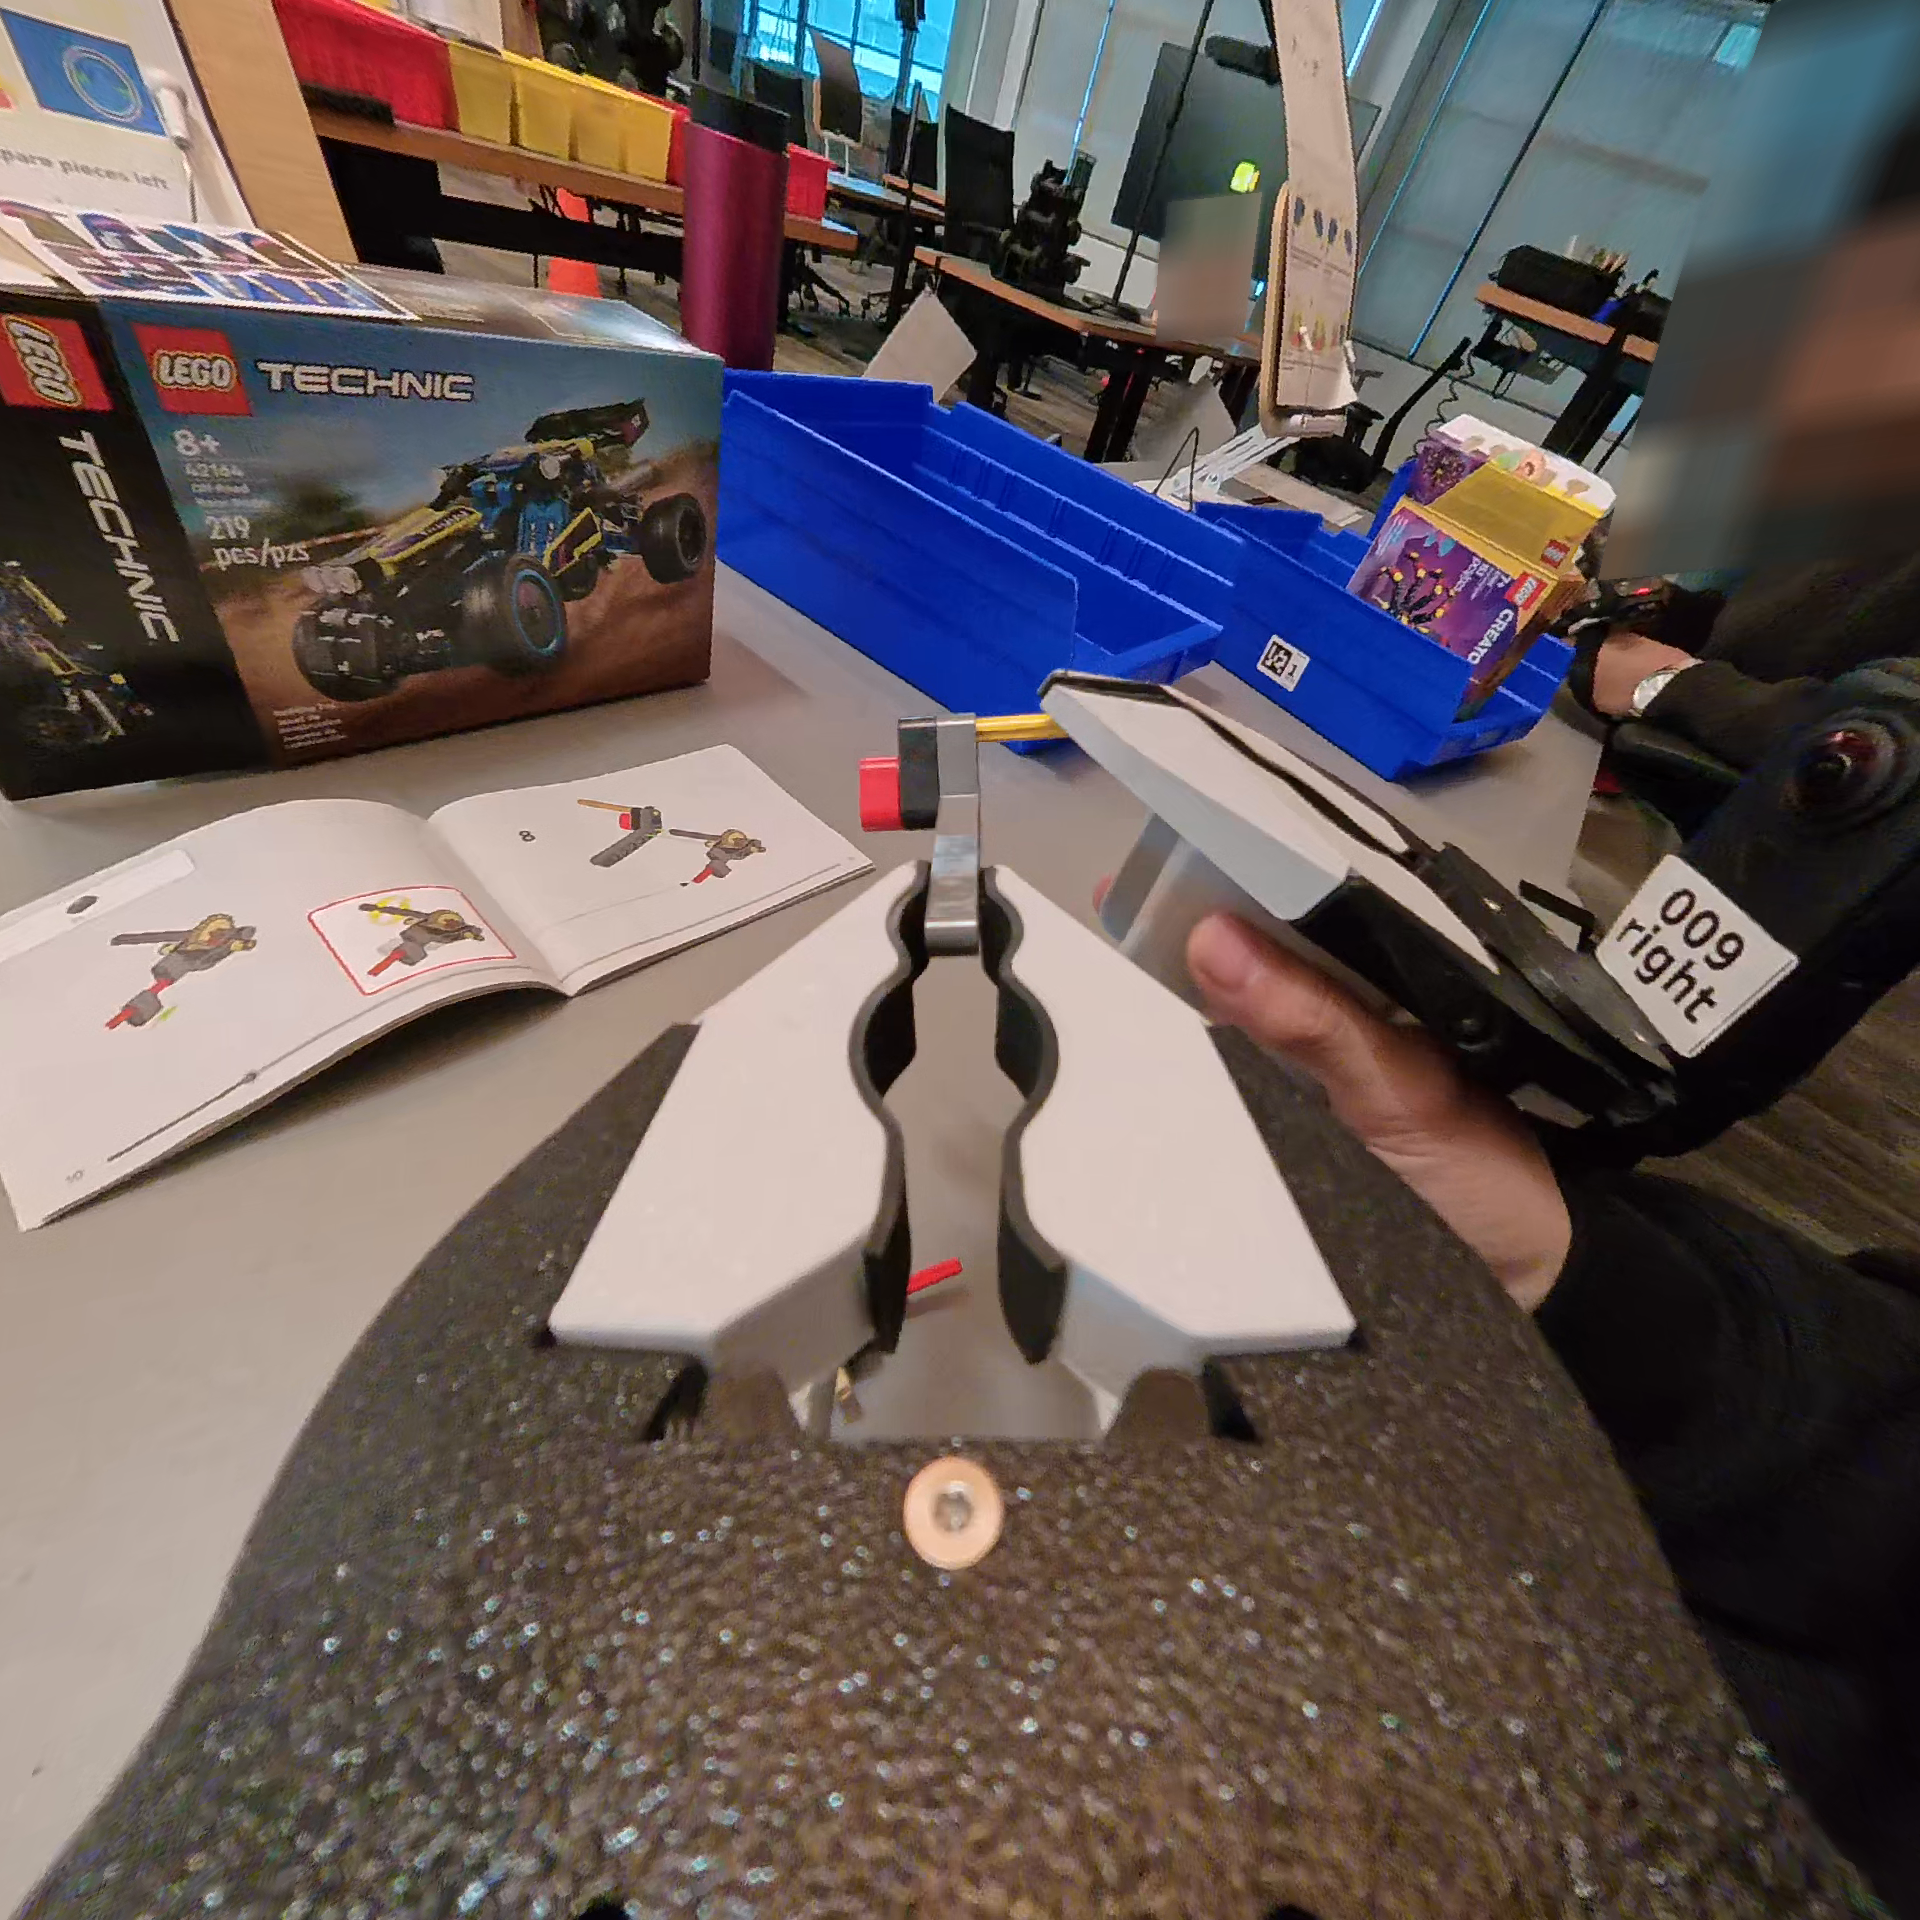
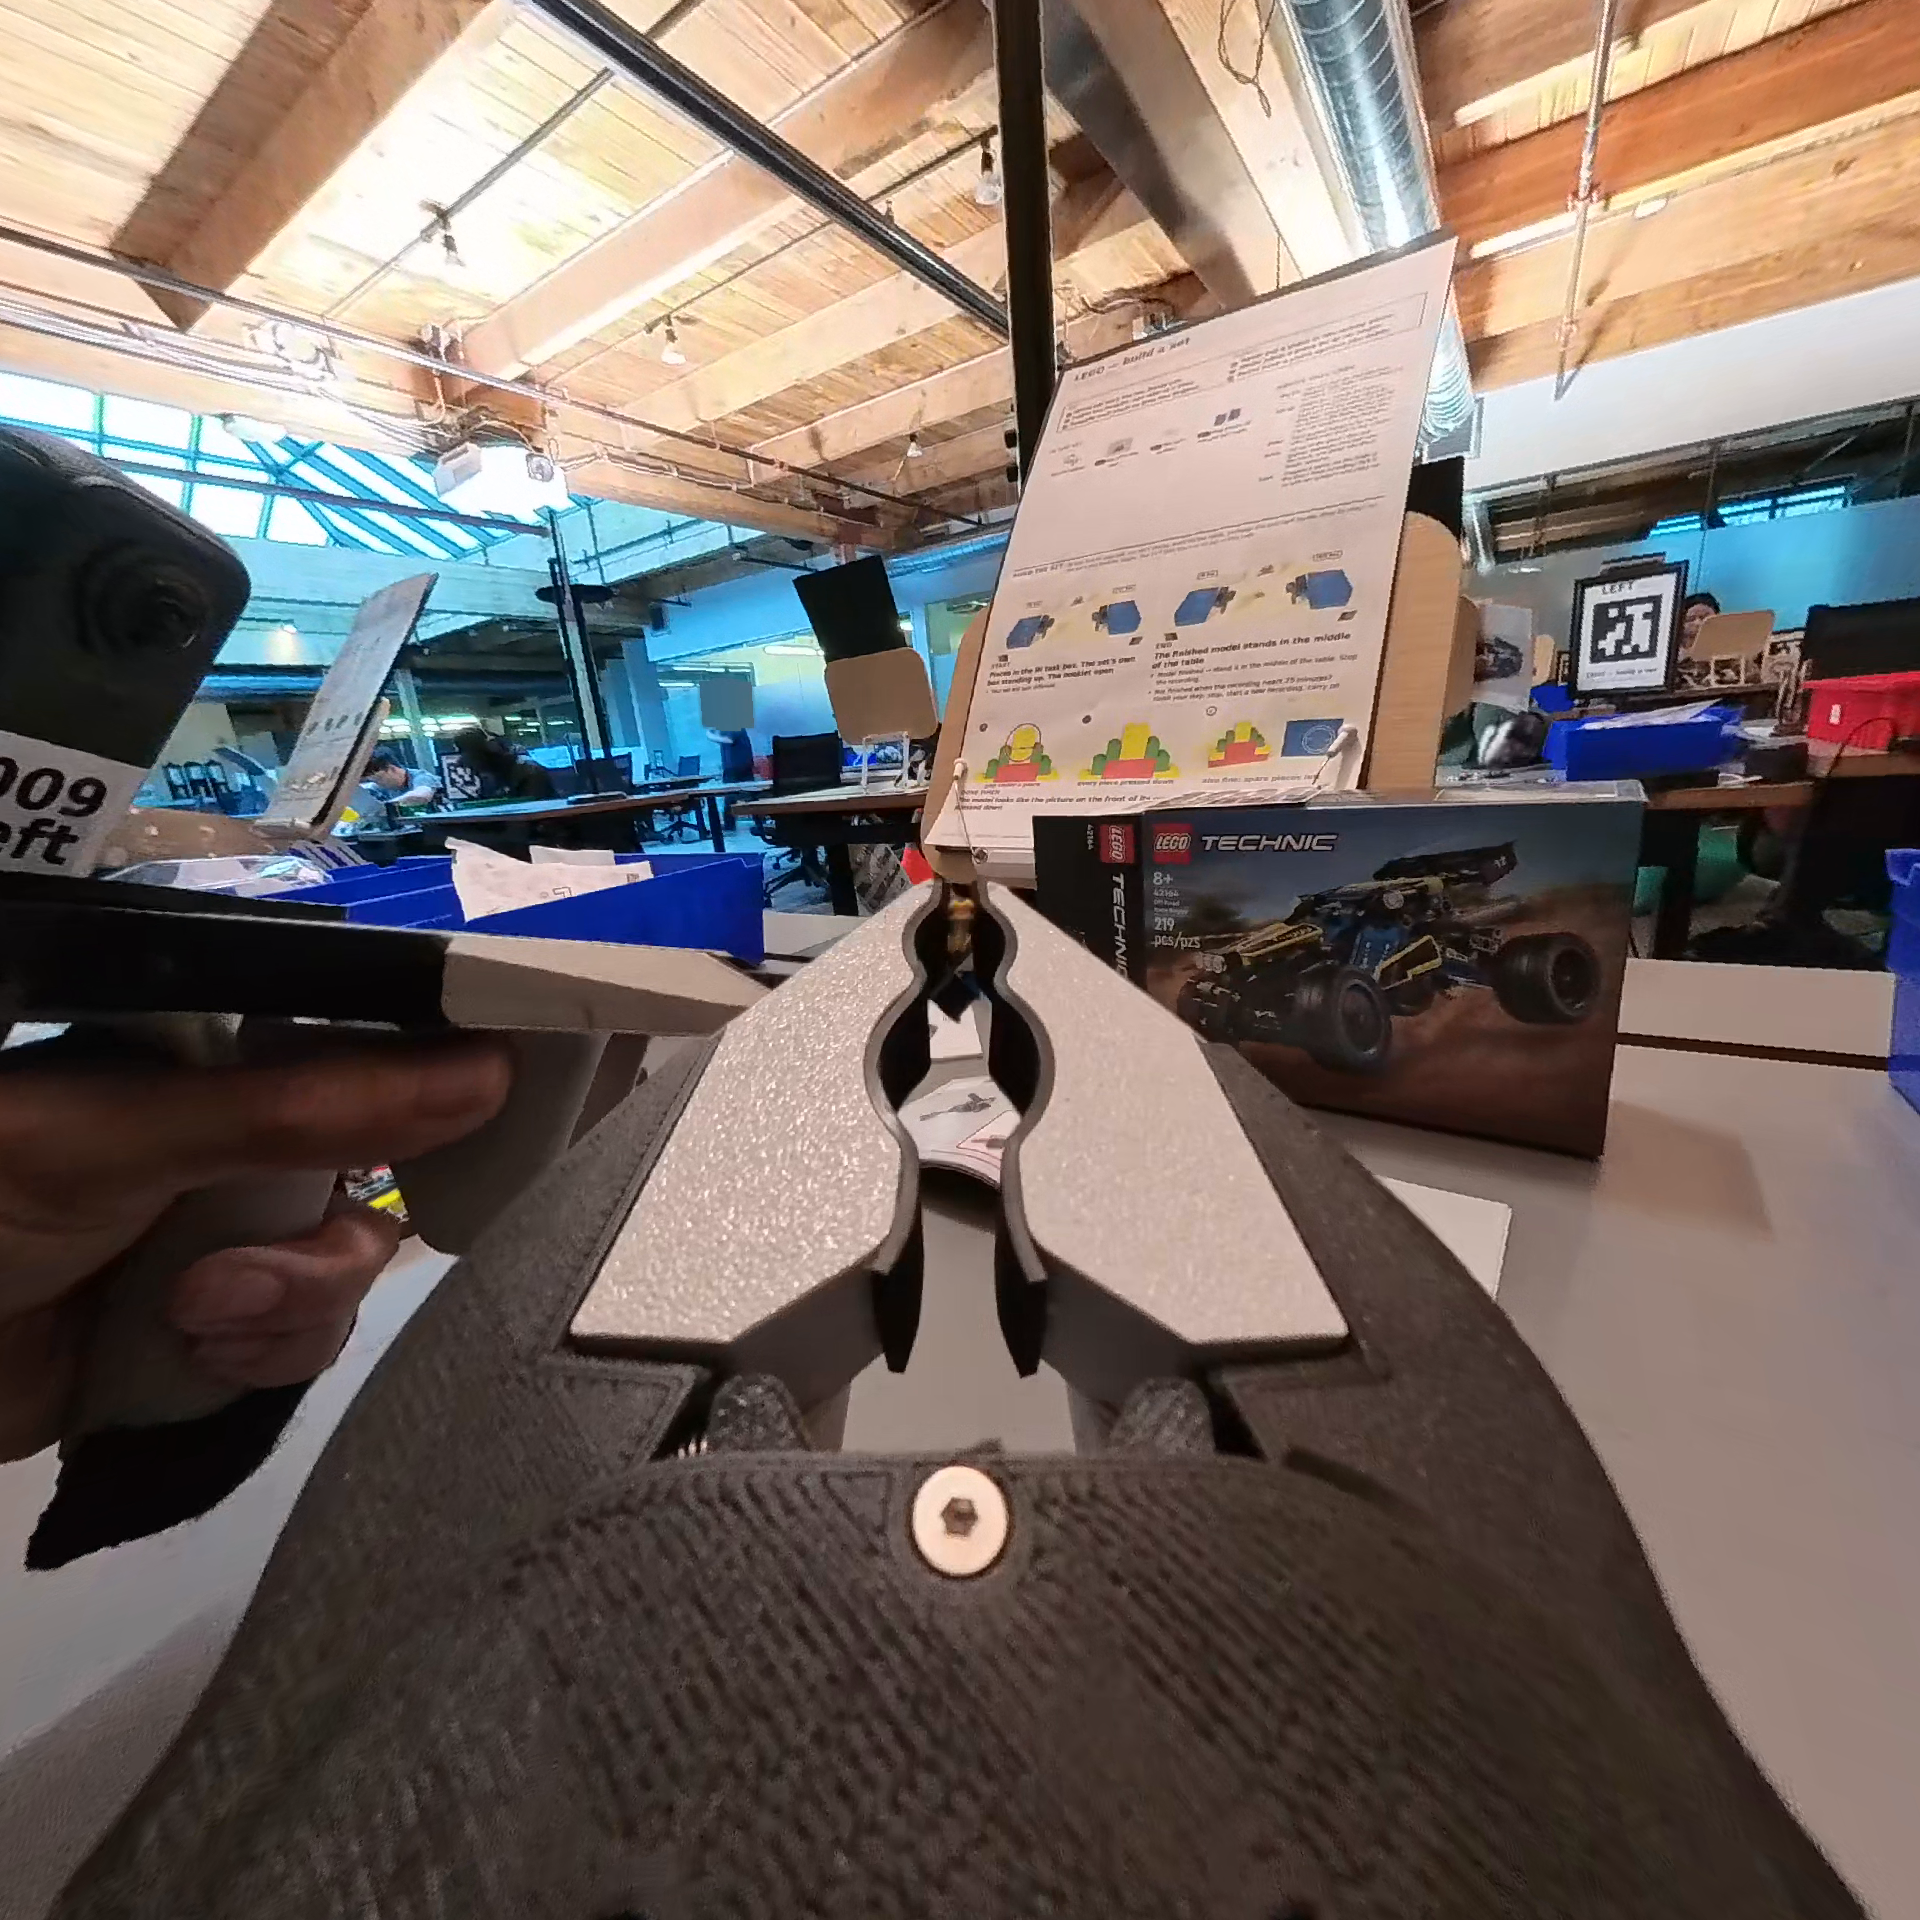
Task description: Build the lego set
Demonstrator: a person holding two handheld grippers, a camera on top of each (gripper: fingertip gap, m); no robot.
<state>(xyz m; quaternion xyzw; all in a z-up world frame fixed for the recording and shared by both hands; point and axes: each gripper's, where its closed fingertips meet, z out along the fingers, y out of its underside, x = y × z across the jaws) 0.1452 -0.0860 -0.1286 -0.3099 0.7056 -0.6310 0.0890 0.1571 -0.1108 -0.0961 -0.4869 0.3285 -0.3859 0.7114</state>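
Here the left gripper [image 1: 954, 914] is pinching the lower end of a grey beam [image 1: 954, 862], which stands upright between its tips above the tabletop [image 1: 260, 1299]. At the top of the beam sit a black connector [image 1: 918, 774] and a red pin [image 1: 881, 800], both pointing to the left. A yellow rod [image 1: 1013, 729] goes out from the top of the beam to the right, into the tips of the right gripper [image 1: 1060, 698]. In the right wrist view, the right gripper [image 2: 958, 914] is pressed together on something small and yellowish at its tips; I judge this is the same yellow rod, seen from its end.

I think the beam is held upright and still so that the rod can be pushed straight through its top hole. The two grippers meet almost at a right angle, which fits such a push.

The open booklet [image 1: 416, 935] lies on the tabletop to the left, just beside the work, probably so the drawings can be checked. Behind it stands the set's box [image 1: 395, 540], and further right are blue bins [image 1: 966, 540]. The small assembly is off the tabletop, carried by both grippers. The build looks to be at an early step, because only these few pieces are joined.
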